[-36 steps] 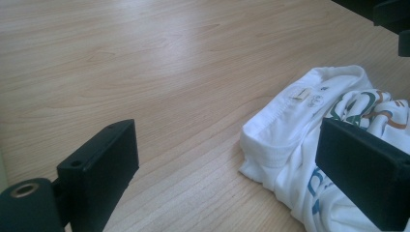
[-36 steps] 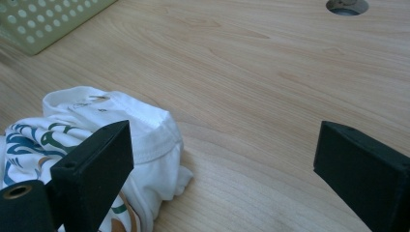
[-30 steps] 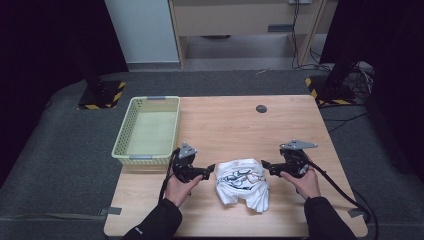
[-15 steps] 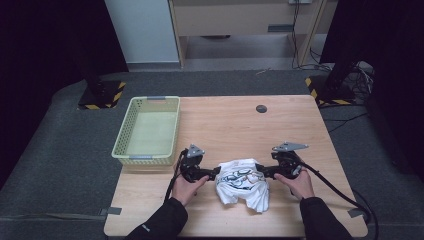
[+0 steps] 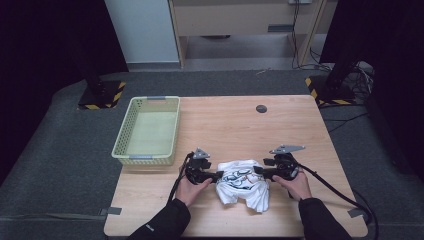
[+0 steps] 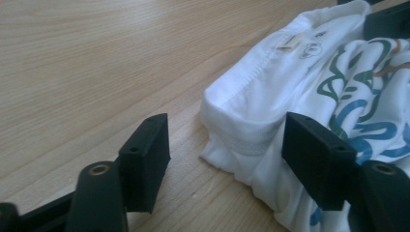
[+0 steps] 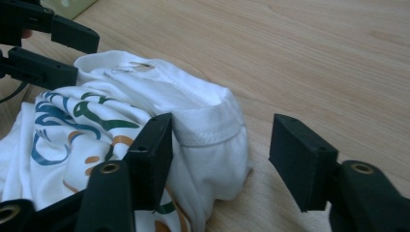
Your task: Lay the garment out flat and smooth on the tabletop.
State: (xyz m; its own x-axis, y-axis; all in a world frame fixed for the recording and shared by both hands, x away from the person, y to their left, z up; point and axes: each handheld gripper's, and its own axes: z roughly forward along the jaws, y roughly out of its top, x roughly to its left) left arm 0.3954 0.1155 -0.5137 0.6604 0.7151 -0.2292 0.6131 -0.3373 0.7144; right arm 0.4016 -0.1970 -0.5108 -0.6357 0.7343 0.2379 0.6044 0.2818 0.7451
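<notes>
At the near edge of the light wooden table [image 5: 300, 130], the person's two dark-sleeved forearms enter from below, each hand holding a black two-jaw gripper. Between them lies the crumpled white cotton T-shirt with a blue, green and orange print [image 5: 242, 182], bunched in a heap on the near middle of the tabletop.

The left gripper [image 5: 218, 175] points inward at the T-shirt's left edge. In the left gripper view [image 6: 225, 145], its jaws have just been closing, yet a clear gap remains. A folded hem of the T-shirt [image 6: 290, 96] sits between them: one jaw lies against the cloth, while the other stands apart from it over bare wood. The cloth is not clamped.

The right gripper [image 5: 258, 172] points inward at the T-shirt's right edge. In the right gripper view [image 7: 220, 154], its jaws have likewise just been closing and remain parted. A stitched fold of the T-shirt [image 7: 145, 111] bulges between them: one jaw rests against the printed cloth, the other is clear of it with wood showing in the gap. The left gripper [image 7: 55, 50] shows beyond the heap.

Farther back, at the table's left edge, stands a pale green perforated plastic basket [image 5: 121, 142], well apart from the T-shirt. Near the far edge sits a small dark round disc [image 5: 261, 108].
</notes>
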